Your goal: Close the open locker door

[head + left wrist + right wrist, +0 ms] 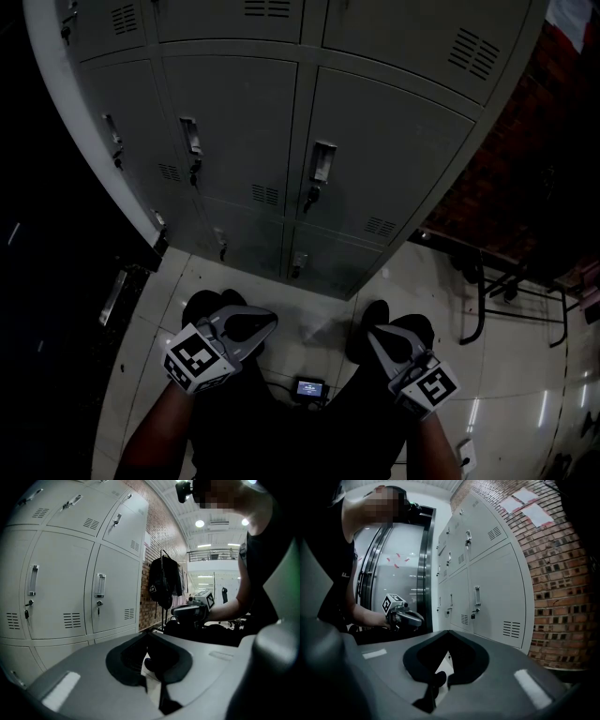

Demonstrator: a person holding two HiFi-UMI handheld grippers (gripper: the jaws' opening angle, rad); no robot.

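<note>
A bank of grey lockers (281, 141) stands in front of me, and every door I can see, such as the one with the handle (322, 161), lies flush and closed. My left gripper (267, 321) hangs low over the floor by the person's left leg, with its jaws together and nothing in them. On the other side my right gripper (373, 336) is shut and empty too, a good way short of the lockers. In the left gripper view the lockers (65, 588) and the right gripper (190, 612) show. In the right gripper view I see the lockers (487, 583) and the left gripper (405, 617).
A brick wall (525, 187) adjoins the lockers on the right, with a black metal frame (487, 291) on the tiled floor beside it. A small device with a lit screen (309, 387) lies between the person's feet. A black jacket (164, 581) hangs by the wall. A glass door (393, 573) lies to the left.
</note>
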